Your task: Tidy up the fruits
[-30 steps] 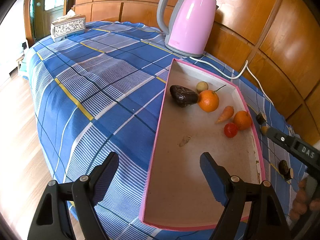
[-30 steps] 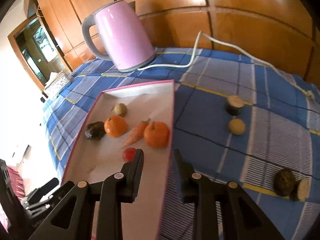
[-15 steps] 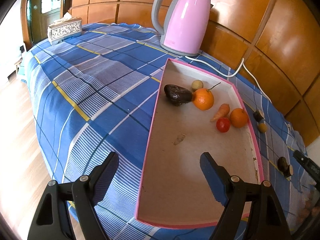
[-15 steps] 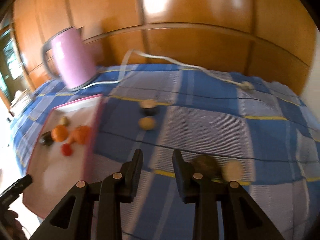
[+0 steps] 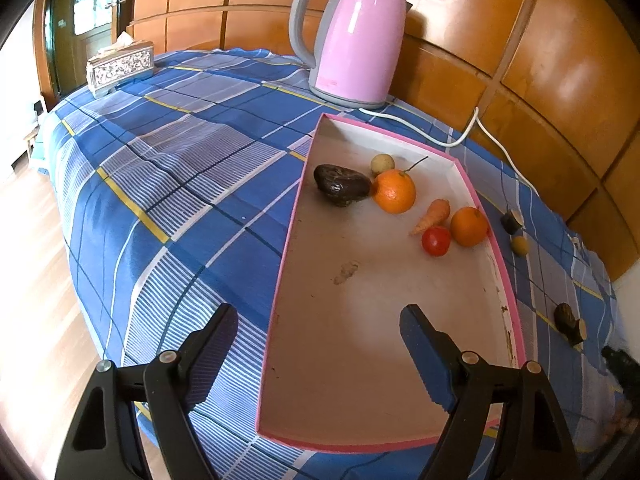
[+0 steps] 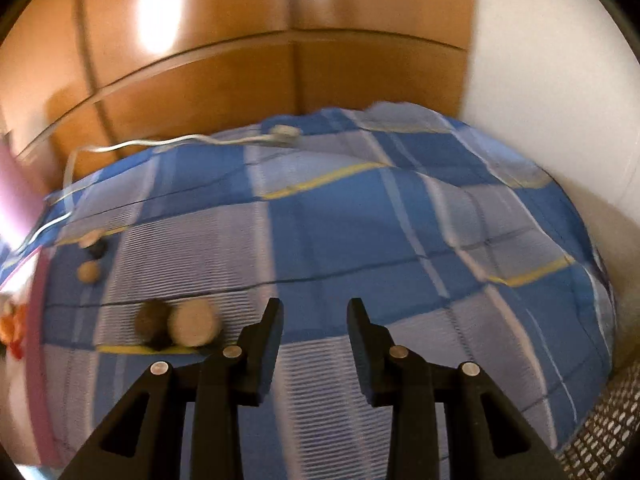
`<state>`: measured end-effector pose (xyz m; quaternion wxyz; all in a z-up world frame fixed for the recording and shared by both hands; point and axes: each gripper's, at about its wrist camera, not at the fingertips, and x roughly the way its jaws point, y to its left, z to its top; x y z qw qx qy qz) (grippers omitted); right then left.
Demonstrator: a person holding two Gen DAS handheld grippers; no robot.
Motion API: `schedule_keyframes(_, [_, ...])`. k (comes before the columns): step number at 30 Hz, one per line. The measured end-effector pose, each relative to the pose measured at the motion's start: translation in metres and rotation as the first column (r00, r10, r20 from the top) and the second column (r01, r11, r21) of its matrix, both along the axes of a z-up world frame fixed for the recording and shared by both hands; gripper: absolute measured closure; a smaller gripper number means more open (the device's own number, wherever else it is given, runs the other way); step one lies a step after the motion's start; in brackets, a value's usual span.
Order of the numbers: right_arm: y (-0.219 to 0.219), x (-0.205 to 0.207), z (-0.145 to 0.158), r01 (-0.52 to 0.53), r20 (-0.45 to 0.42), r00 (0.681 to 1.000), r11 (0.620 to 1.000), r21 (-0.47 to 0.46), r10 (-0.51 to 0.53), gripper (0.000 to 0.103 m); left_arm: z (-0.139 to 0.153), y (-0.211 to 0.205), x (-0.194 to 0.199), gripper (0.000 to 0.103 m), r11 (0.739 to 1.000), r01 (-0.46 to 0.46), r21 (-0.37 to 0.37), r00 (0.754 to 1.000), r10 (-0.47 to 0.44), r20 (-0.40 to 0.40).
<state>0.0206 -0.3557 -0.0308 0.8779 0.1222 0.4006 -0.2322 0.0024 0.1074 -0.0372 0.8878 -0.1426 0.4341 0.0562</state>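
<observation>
A pink-rimmed tray (image 5: 285,264) on the blue plaid cloth holds a dark avocado (image 5: 341,189), a small pale round fruit (image 5: 380,163), two oranges (image 5: 394,193), a carrot (image 5: 434,215) and a red tomato (image 5: 436,241). My left gripper (image 5: 320,340) is open and empty over the tray's near end. My right gripper (image 6: 314,324) is open and empty above the cloth. Left of it lie a dark halved fruit (image 6: 178,322), a small round fruit (image 6: 89,271) and another cut piece (image 6: 94,242), all blurred. These also show right of the tray in the left wrist view (image 5: 568,320).
A pink kettle (image 5: 352,40) stands behind the tray, its white cord (image 5: 476,128) trailing along the wooden wall. A tissue box (image 5: 120,66) sits at the far left corner. The table edge drops to the floor on the left. A white wall (image 6: 560,80) is at the right.
My right gripper has swung right, away from the tray, and its jaws have opened wider. The left view has lifted slightly; tray contents unchanged.
</observation>
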Motion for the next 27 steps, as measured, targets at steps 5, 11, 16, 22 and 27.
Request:
schedule_keyframes(5, [-0.028, -0.013, -0.016, 0.119, -0.031, 0.992, 0.993, -0.005, -0.120, 0.070, 0.001, -0.002, 0.000, 0.019, 1.000, 0.008, 0.002, 1.000, -0.008, 0.003])
schedule_keyframes(11, [-0.046, -0.019, -0.030, 0.197, -0.058, 0.978, 0.980, -0.035, -0.199, 0.070, 0.001, -0.008, 0.000, 0.019, 0.999, 0.032, 0.005, 0.999, -0.032, 0.009])
schedule_keyframes(16, [-0.052, -0.022, -0.043, 0.223, -0.034, 0.973, 0.970, -0.098, -0.227, 0.050, 0.006, -0.013, 0.000, 0.019, 0.999, 0.041, 0.009, 0.999, -0.042, 0.028])
schedule_keyframes(22, [-0.052, -0.024, -0.044, 0.240, -0.019, 0.970, 0.965, -0.106, -0.244, 0.048, 0.009, -0.015, 0.003, 0.019, 0.999, 0.042, 0.015, 0.999, -0.042, 0.029])
schedule_keyframes(27, [-0.052, -0.024, -0.045, 0.244, -0.011, 0.969, 0.964, -0.110, -0.246, 0.047, 0.018, -0.011, 0.006, 0.019, 0.999, 0.035, -0.014, 0.998, -0.035, 0.051])
